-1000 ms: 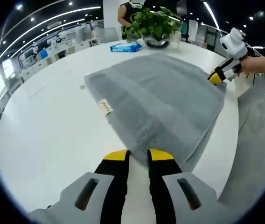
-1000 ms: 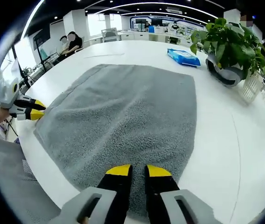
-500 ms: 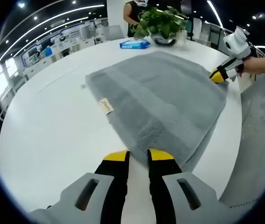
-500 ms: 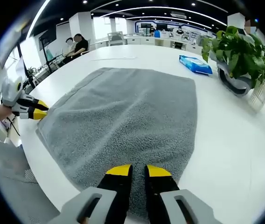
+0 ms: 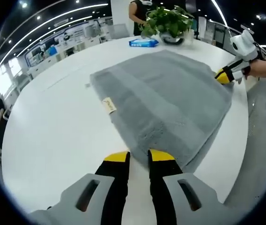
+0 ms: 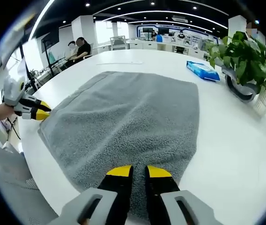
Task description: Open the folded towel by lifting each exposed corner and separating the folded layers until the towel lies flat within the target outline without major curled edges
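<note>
A grey towel [image 5: 166,93] lies spread on the round white table [image 5: 53,131], with a small tan label [image 5: 108,106] on its near left edge. My left gripper [image 5: 138,156] is shut on the towel's near corner. At the corner on the far right, my right gripper [image 5: 225,76] pinches the towel, held by a hand. In the right gripper view the towel [image 6: 133,112] stretches away from my right gripper [image 6: 137,171], shut on its near edge. There the left gripper [image 6: 43,113] holds the left corner.
A potted plant [image 6: 244,56] in a white pot and a blue packet [image 6: 203,70] stand on the table past the towel. Grey mesh fabric [image 5: 264,140] lies beyond the table edge by the person. People sit at desks [image 6: 79,47] far behind.
Both cameras have shifted a little, so plant and packet sit slightly elsewhere in the views. Both grippers stay shut on their towel corners, and the towel lies as before.
</note>
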Demonstrator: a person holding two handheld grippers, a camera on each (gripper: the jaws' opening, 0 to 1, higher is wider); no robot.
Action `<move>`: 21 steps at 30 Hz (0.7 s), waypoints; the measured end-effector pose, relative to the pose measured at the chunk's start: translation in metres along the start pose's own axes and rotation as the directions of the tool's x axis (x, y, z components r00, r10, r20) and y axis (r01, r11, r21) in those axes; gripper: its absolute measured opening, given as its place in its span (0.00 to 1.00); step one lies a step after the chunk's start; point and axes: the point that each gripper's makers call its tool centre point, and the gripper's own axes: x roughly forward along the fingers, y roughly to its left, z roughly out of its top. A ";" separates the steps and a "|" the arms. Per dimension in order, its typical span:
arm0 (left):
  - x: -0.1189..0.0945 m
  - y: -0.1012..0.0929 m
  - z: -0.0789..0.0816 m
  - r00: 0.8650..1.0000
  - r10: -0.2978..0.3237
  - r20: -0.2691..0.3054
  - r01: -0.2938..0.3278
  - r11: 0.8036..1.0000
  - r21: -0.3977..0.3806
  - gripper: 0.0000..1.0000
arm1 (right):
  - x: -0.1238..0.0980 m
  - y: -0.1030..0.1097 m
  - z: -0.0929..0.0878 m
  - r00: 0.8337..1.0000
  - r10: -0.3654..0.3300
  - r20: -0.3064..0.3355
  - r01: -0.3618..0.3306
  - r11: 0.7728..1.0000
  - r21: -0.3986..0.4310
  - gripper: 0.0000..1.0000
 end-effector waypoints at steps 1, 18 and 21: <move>-0.001 0.000 -0.001 1.000 0.002 0.001 -0.002 1.000 -0.002 0.15 | 0.001 0.001 0.001 1.000 -0.001 0.004 0.001 1.000 -0.001 0.07; -0.002 0.003 -0.001 0.999 0.052 0.004 -0.051 0.995 -0.082 0.15 | 0.001 0.003 0.004 0.998 -0.007 0.057 0.008 1.000 -0.029 0.08; -0.003 0.005 -0.003 0.998 0.062 -0.001 -0.061 0.990 -0.130 0.16 | -0.007 0.004 0.010 0.995 0.010 0.097 -0.011 1.000 0.015 0.09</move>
